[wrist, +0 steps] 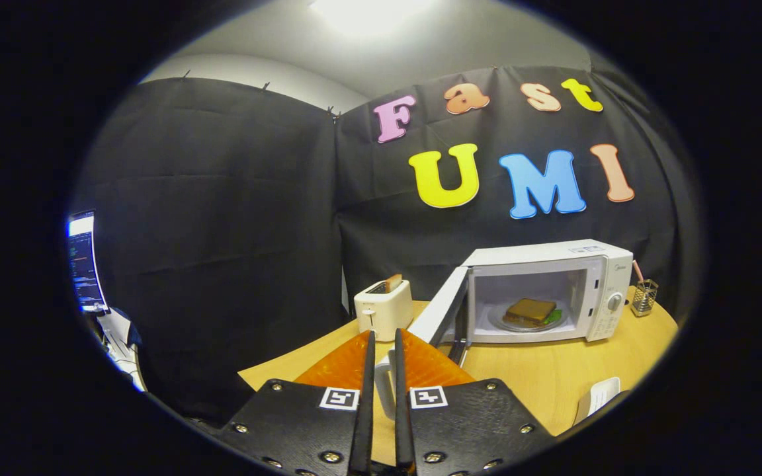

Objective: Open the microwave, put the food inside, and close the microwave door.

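The tool (381, 344) sits low over the near edge of the wooden table (540, 377), its two fingers drawn close together with only a narrow slit between them. Through that slit shows a pale strip that looks like the edge of the microwave door (435, 316); whether the fingers actually press on it cannot be told.

The white microwave (553, 287) stands at about two o'clock from the fingertips, well beyond them, toward the far side of the table. Its door hangs open, swung out toward the tool, with its free edge reaching down close to the fingertips. Inside the lit cavity rests a plate (510, 322) carrying the food, a brown toasted sandwich (530, 309) with a bit of green showing at its right side.

An orange mat (344, 363) lies on the table just ahead of the fingers and spreads to both sides of them. At about twelve o'clock, beyond the mat, stands a white toaster (383, 307) with a slice of bread (393, 282) poking out of its slot. To the right of the microwave, near the table's far corner, a small wire-mesh holder (644, 296) stands upright. A white object (598, 396) rests at the table's near right edge, around four o'clock. Far off at nine o'clock a lit monitor (83, 261) glows against the dark cloth wall.
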